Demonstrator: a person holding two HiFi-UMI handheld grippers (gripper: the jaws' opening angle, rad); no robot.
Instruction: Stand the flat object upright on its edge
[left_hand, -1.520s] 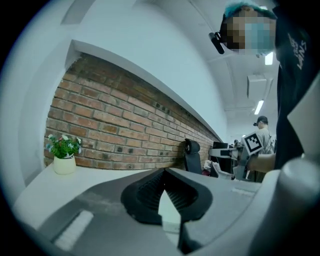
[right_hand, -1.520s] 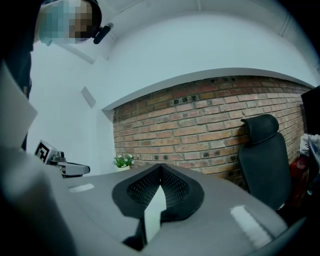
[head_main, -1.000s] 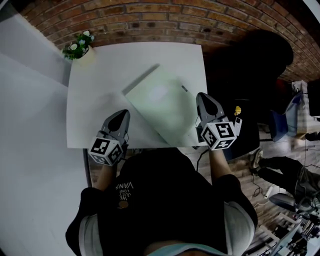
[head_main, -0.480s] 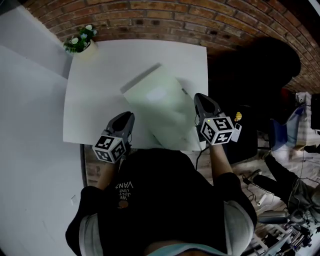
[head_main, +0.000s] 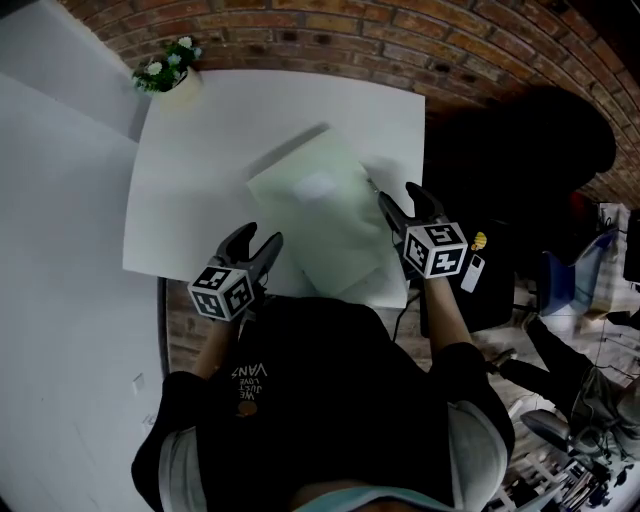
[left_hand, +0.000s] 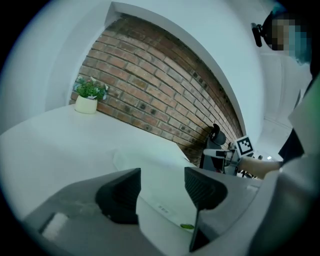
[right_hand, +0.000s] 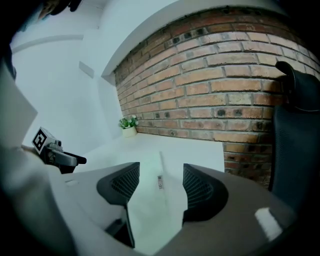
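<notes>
a: flat object (head_main: 325, 225)?
b: lying flat on counter (head_main: 200, 130), near its front edge.
a: jaws?
b: just been opening on left gripper (head_main: 260, 238) and right gripper (head_main: 402, 196), empty, flanking it, probably for lifting opposite sides.

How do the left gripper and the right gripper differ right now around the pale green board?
The left gripper hovers over bare table, short of the board's near-left edge; the right gripper sits at the board's right edge. The left gripper is nearer the person than the right gripper. Both have just been opening their jaws and grip nothing.
</notes>
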